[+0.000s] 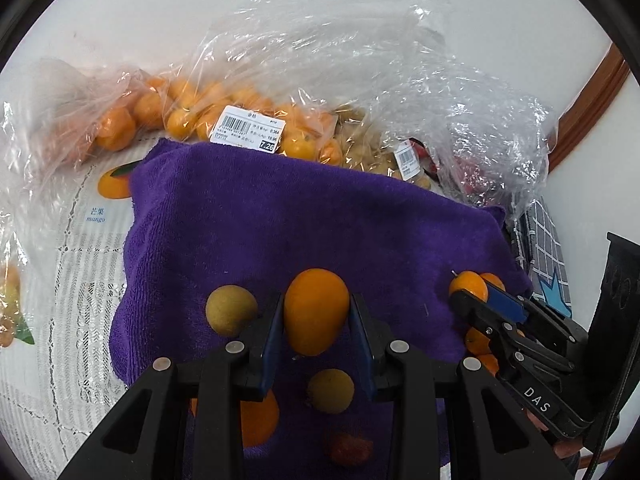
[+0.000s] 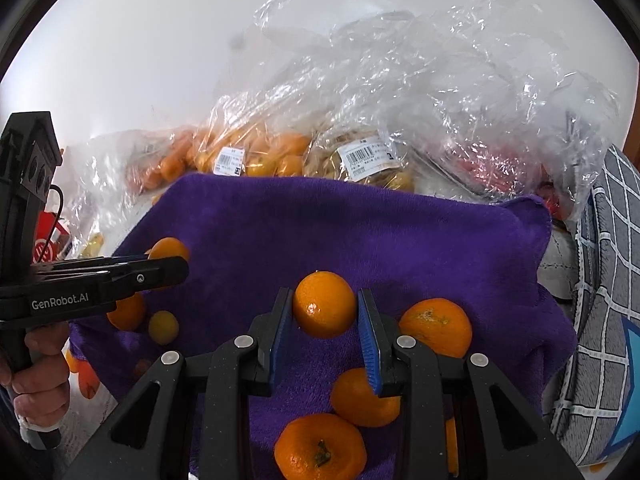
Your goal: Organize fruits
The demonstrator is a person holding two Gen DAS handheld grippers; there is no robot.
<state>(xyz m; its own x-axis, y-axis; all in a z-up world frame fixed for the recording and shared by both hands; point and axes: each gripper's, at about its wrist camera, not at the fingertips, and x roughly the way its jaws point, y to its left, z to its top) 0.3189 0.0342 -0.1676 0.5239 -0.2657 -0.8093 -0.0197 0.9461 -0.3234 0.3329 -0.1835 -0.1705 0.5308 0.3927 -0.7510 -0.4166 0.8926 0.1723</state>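
A purple towel (image 1: 304,216) covers the table and also shows in the right wrist view (image 2: 360,232). My left gripper (image 1: 316,312) is shut on an oval orange kumquat (image 1: 316,310) above the towel. A greenish-brown round fruit (image 1: 231,310) lies to its left, another (image 1: 331,391) lies below it, and a small red fruit (image 1: 350,449) lies nearer. My right gripper (image 2: 325,306) is shut on a mandarin (image 2: 324,305). Three mandarins lie under it on the towel, one right (image 2: 436,326), one below (image 2: 362,398), one nearest (image 2: 320,448). The left gripper (image 2: 168,270) shows at the left of that view.
Clear plastic bags of orange fruit (image 1: 188,116) and pale brown fruit (image 1: 368,148) lie behind the towel, with a bag of red fruit (image 2: 504,172) at the right. A grey checked cloth (image 2: 608,280) lies right of the towel. A lace tablecloth (image 1: 80,280) lies left.
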